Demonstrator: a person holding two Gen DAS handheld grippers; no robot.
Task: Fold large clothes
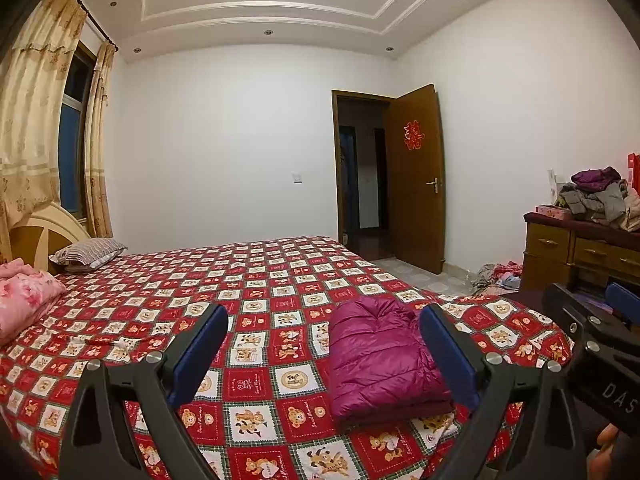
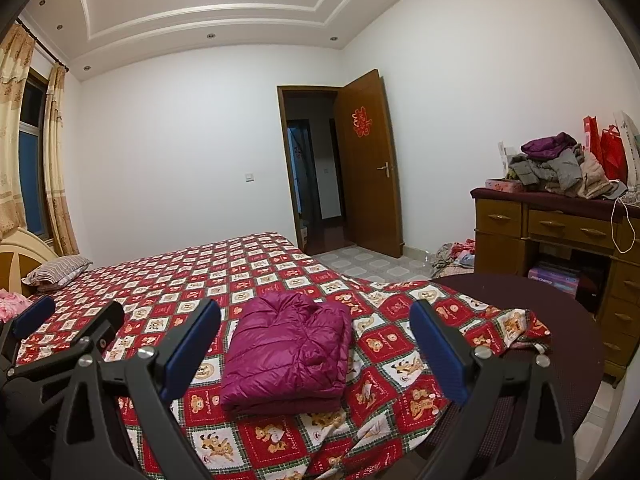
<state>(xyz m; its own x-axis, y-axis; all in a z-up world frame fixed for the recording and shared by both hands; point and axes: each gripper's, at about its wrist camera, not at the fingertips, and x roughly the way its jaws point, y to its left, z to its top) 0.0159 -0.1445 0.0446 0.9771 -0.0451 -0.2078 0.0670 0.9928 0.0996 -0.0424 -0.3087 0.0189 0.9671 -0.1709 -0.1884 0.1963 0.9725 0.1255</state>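
Observation:
A magenta quilted down jacket (image 1: 380,356) lies folded into a compact rectangle on the red bear-print bedspread (image 1: 248,280), near the bed's foot corner. It also shows in the right wrist view (image 2: 288,352). My left gripper (image 1: 324,344) is open and empty, held above the bed just short of the jacket. My right gripper (image 2: 316,340) is open and empty, with the jacket seen between its blue pads. The right gripper shows at the right edge of the left view (image 1: 592,320). The left gripper shows at the left edge of the right view (image 2: 68,320).
A striped pillow (image 1: 88,254) and a pink quilt (image 1: 24,300) lie at the bed's head. A wooden desk (image 2: 560,232) carries a pile of clothes (image 2: 556,168). More clothes (image 2: 456,256) lie on the tiled floor. A dark round chair seat (image 2: 560,312) stands beside the bed's corner. The door (image 2: 368,160) is open.

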